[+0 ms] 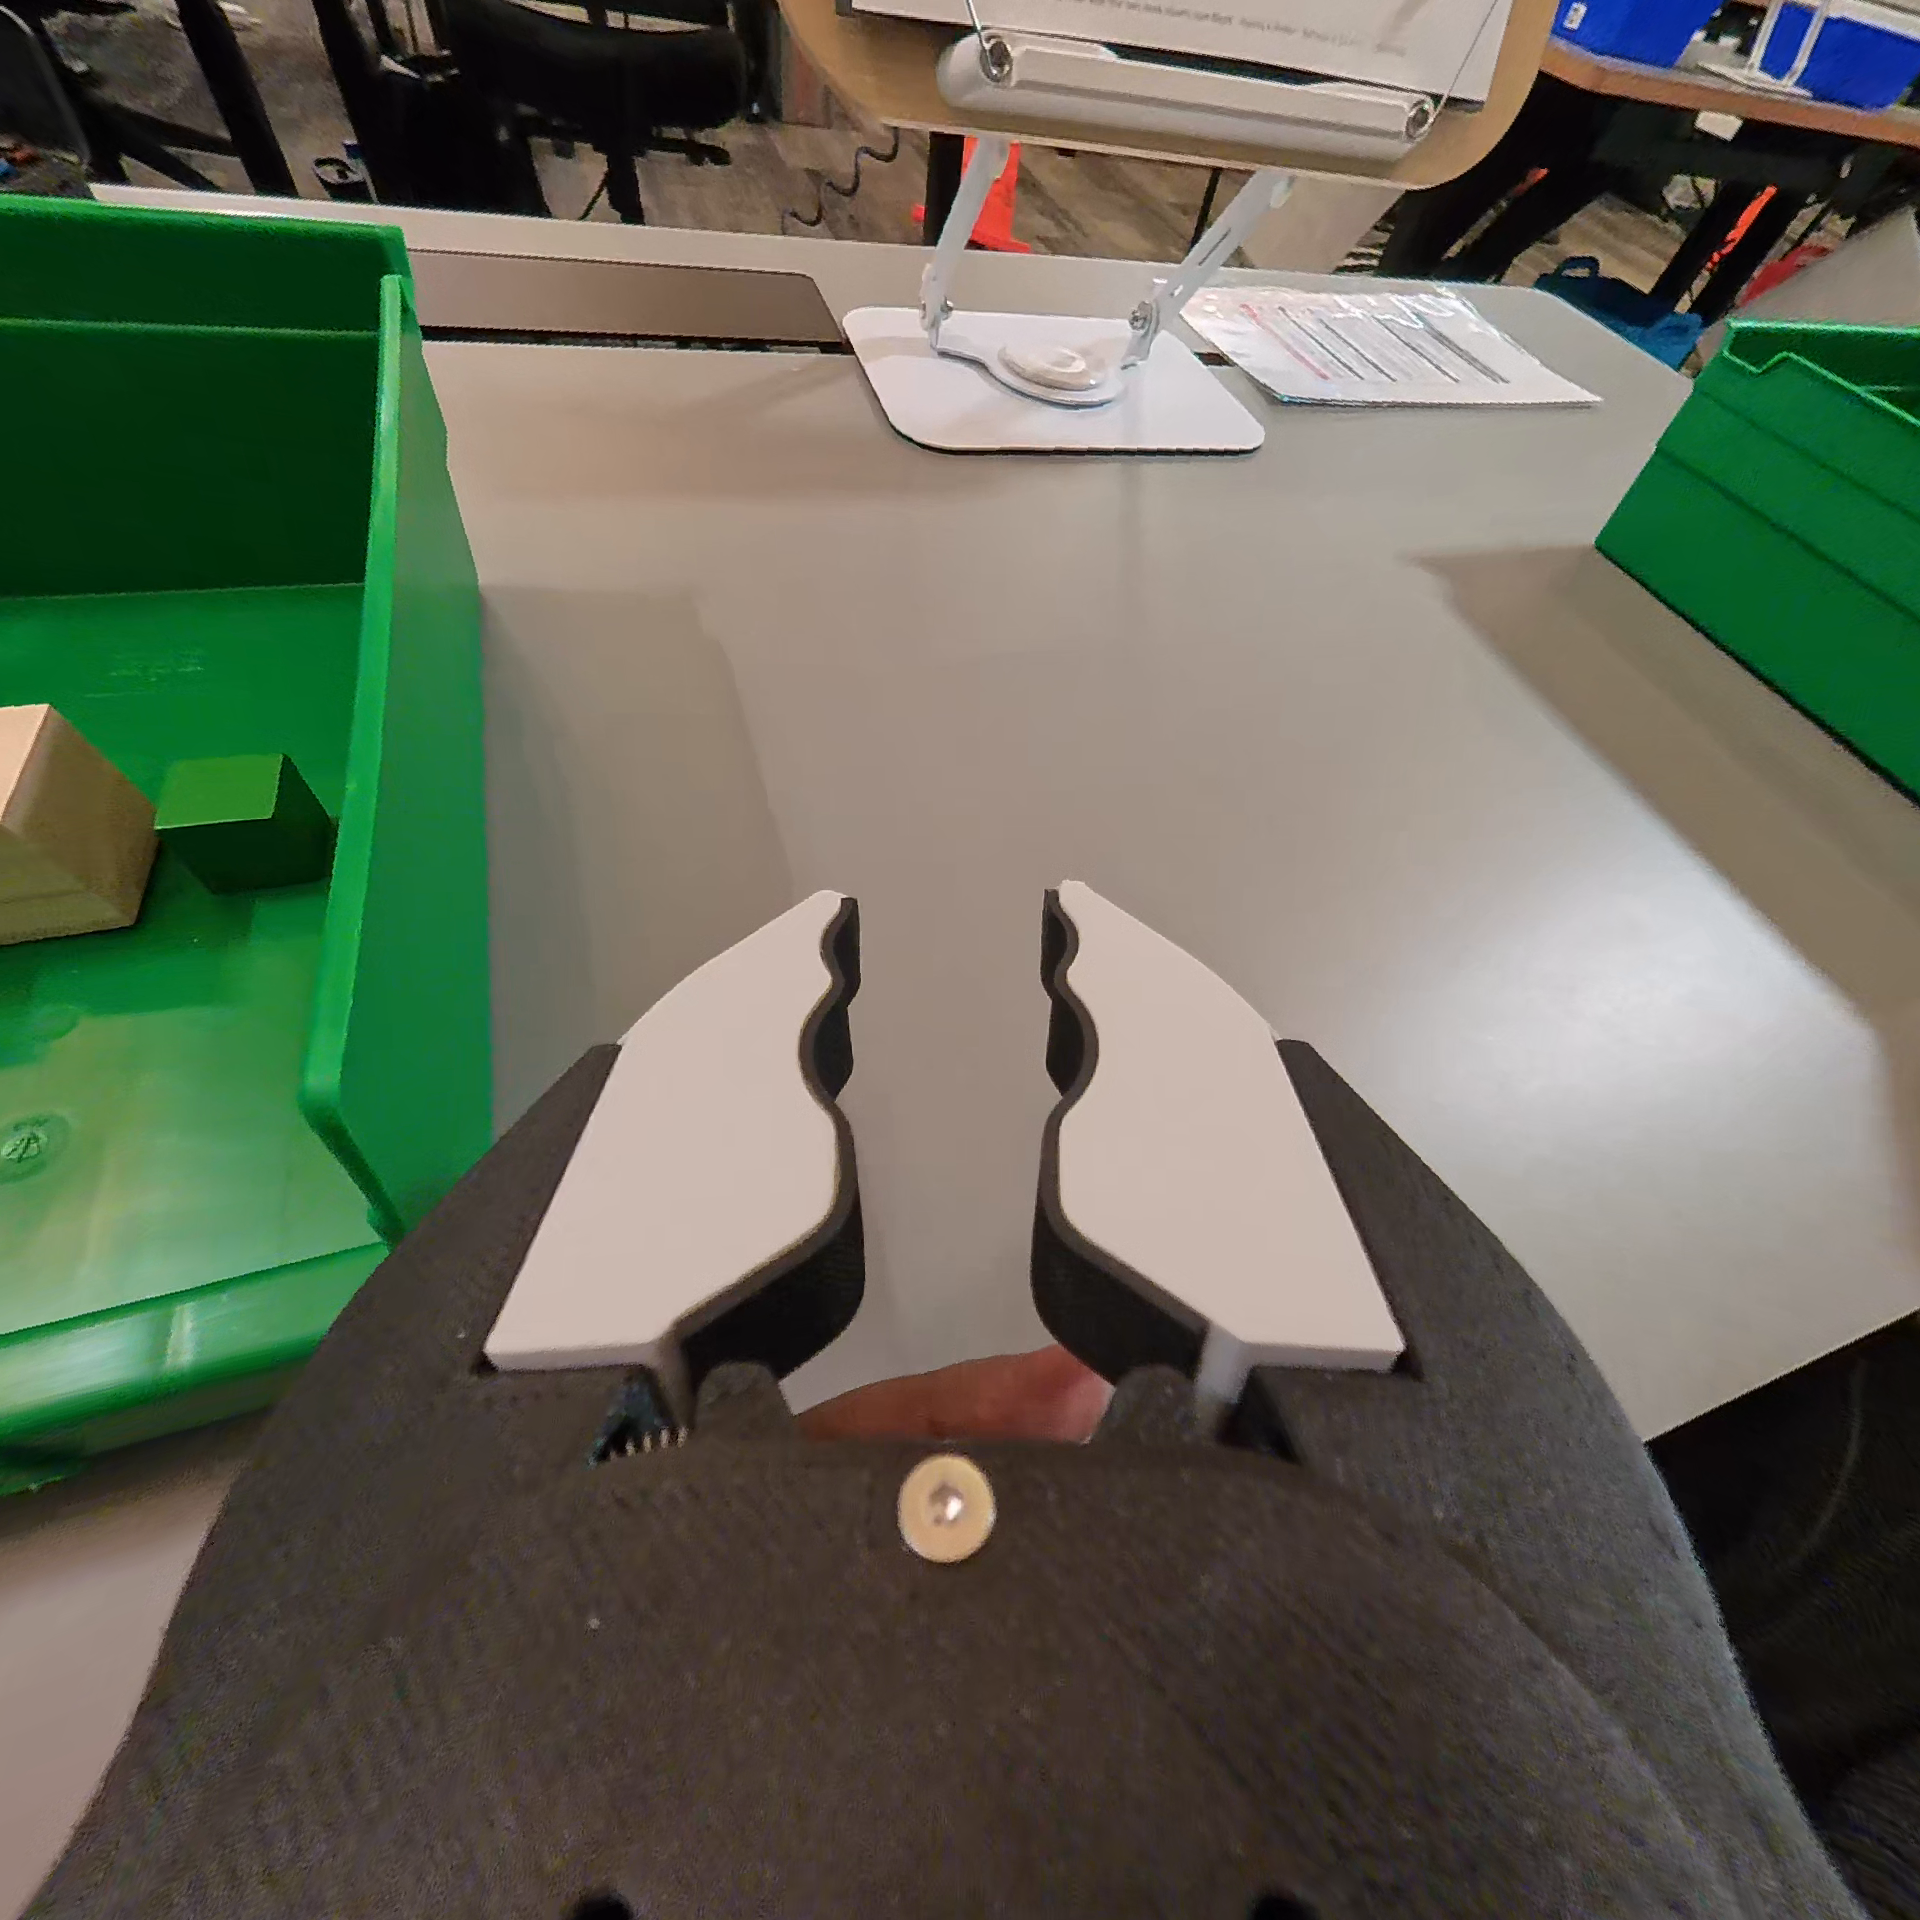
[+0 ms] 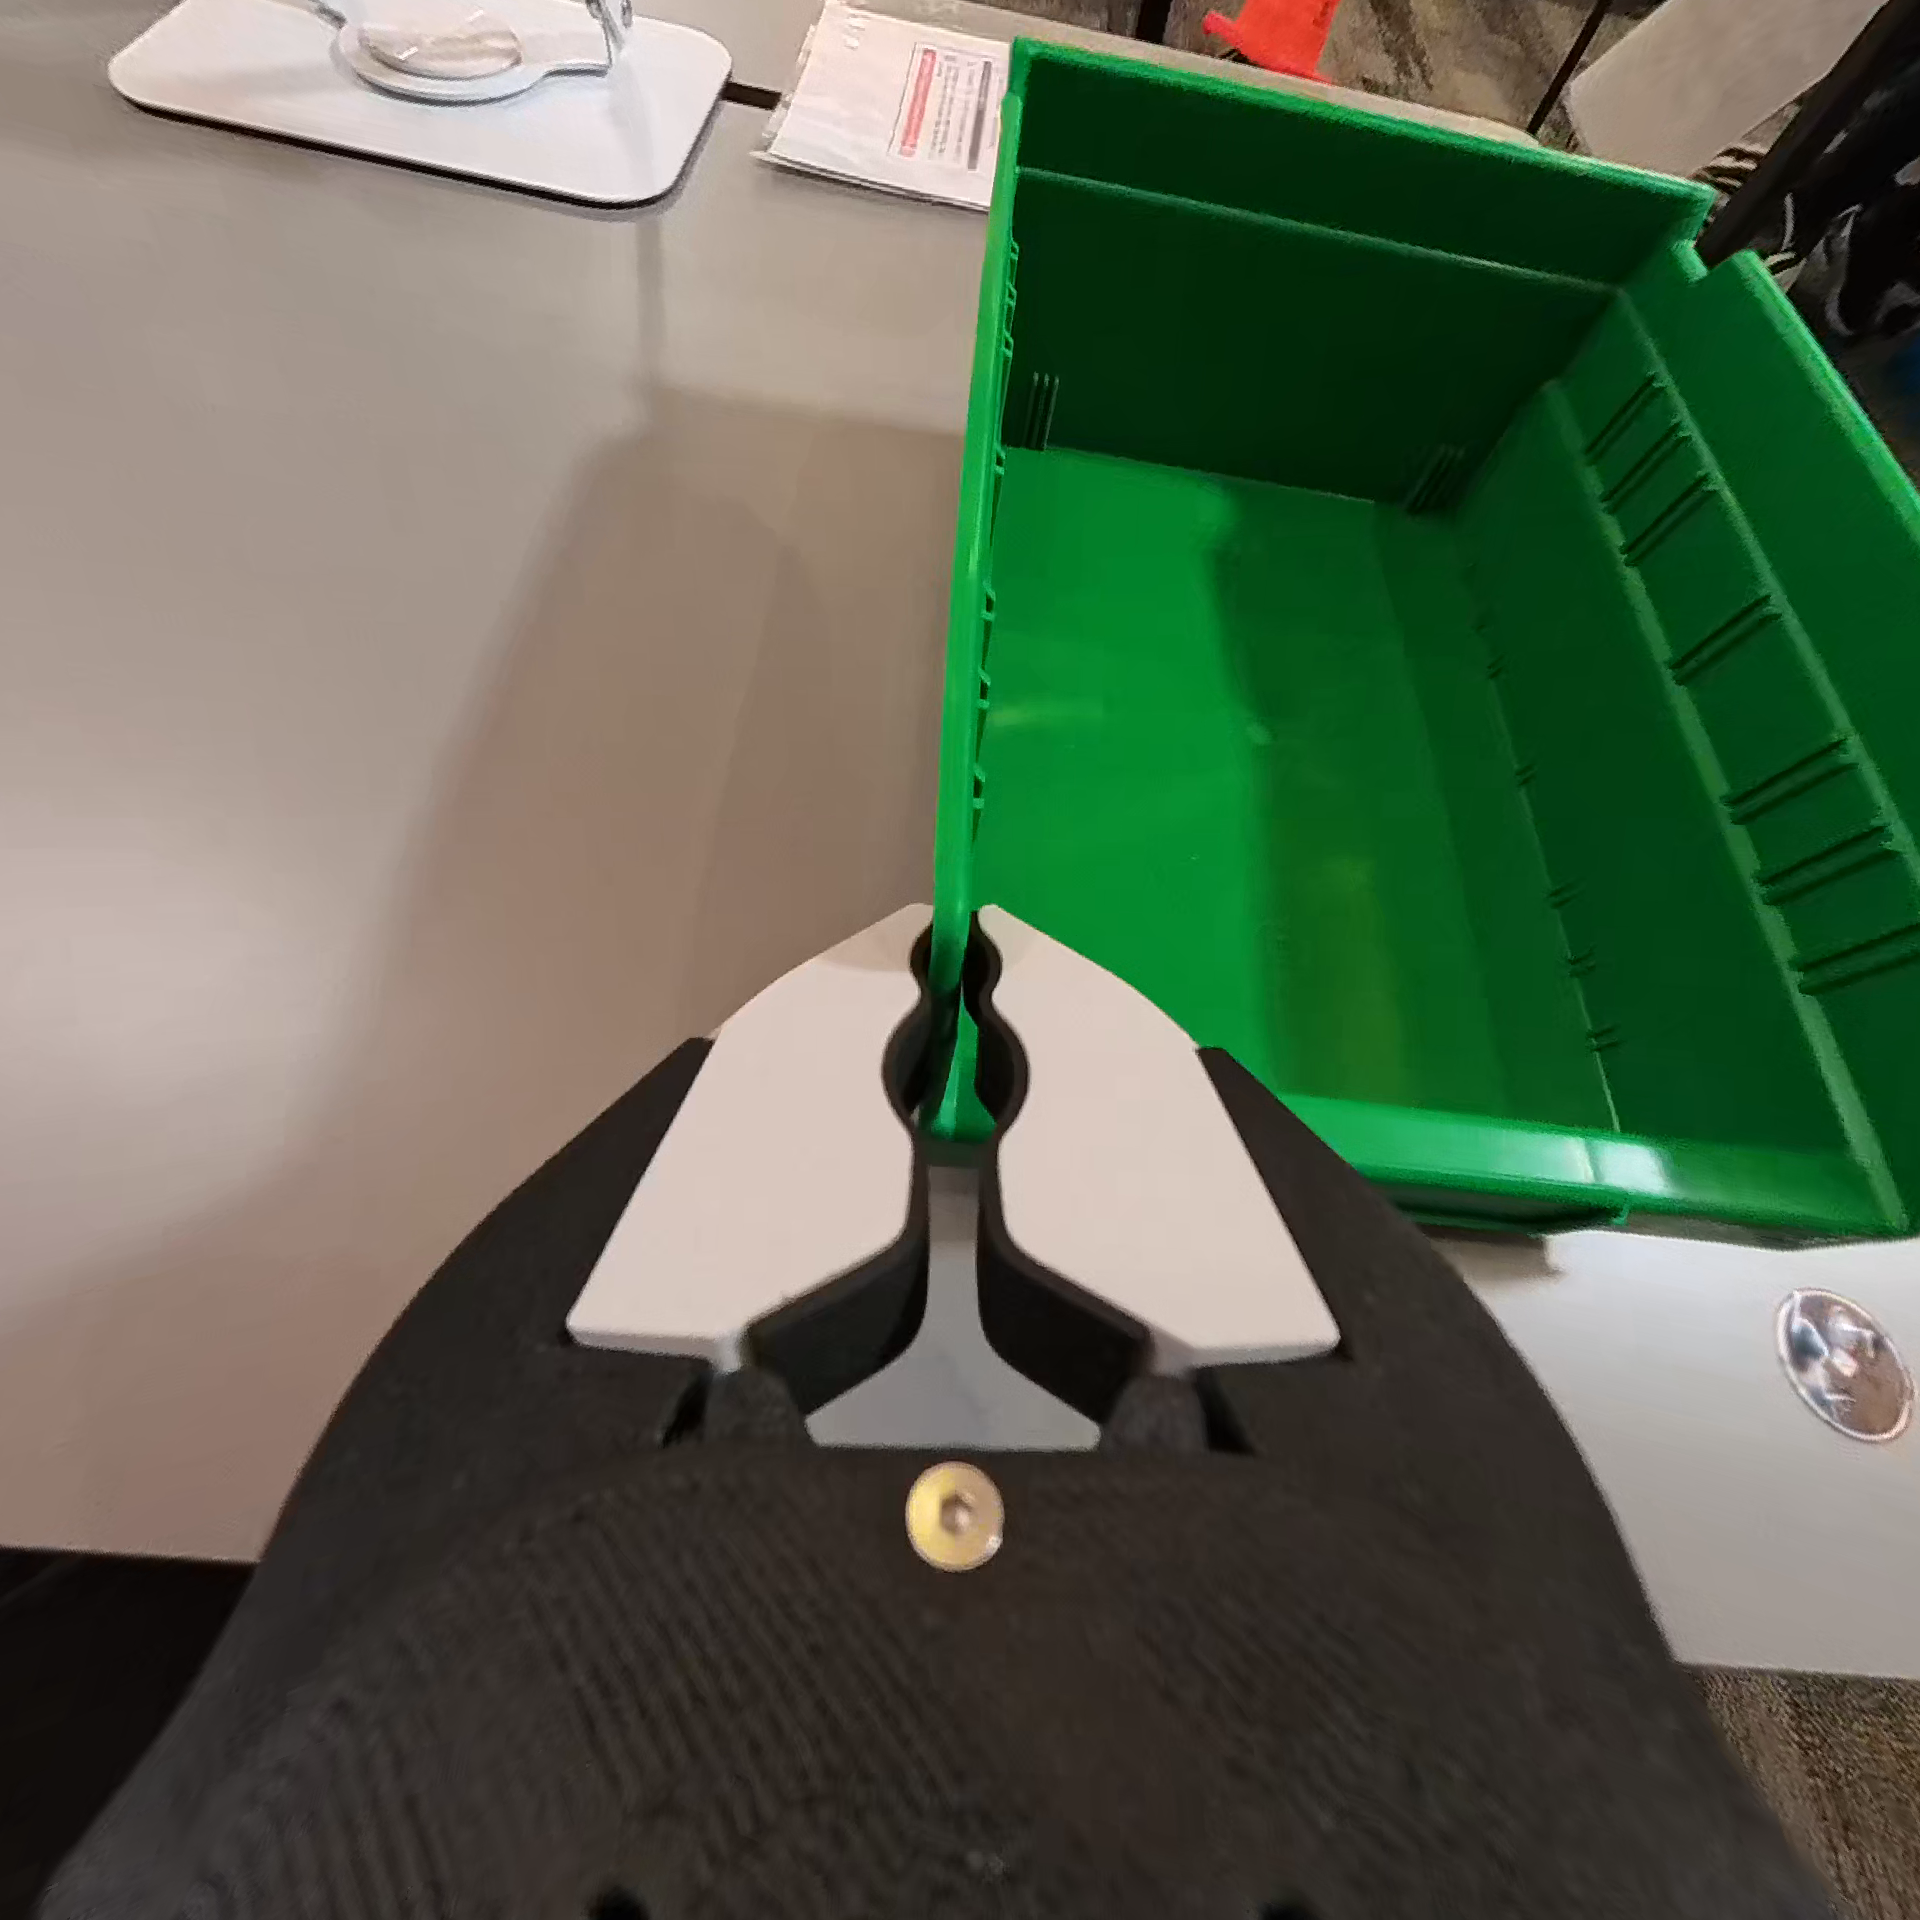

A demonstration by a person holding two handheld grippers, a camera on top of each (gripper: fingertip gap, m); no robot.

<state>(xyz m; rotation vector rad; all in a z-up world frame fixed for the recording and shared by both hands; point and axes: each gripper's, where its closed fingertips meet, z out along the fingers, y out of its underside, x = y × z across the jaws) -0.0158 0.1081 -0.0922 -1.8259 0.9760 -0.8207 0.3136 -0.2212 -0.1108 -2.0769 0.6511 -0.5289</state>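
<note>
Left gripper (image 1: 951, 914): fingers apart, nothing btwn them, hovering over bare grey desk (image 1: 1039, 665). Part of a person's hand (image 1: 951, 1397) shows behind the finger roots.

Landmark for left view: left green bin (image 1: 405, 790), just left of the gripper, sitting on the desk. Inside the bin, w/ its near right wall btwn them and the gripper: a dark green block (image 1: 249, 821) and a tan wooden block (image 1: 62, 821), the two touching or nearly so; cannot tell which. Beyond the bin and to its right: white flat stand base (image 1: 1049, 384) w/ two hinged arms rising to a wood-edged board (image 1: 1174, 94). Right of that base, a printed sheet in a clear sleeve (image 1: 1382, 343). At the desk's far right, well apart from the left bin: right green bin (image 1: 1766, 540).

Right gripper (image 2: 951, 914): fingers clamped on the near left corner of the right green bin's (image 2: 1351, 727) side wall, rim pinched btwn the wavy inner faces. Bin interior shows ribbed walls, slots along the right side. Just right of the gripper, near the bin's front lip: round shiny metal disc (image 2: 1844, 1377) set in the desk (image 2: 364, 623). Beyond the bin's far left corner: printed sheet (image 2: 894, 114); left of it, the stand base (image 2: 436, 94). Behind the bin, an orange cone (image 2: 1273, 31) on the floor.
</note>
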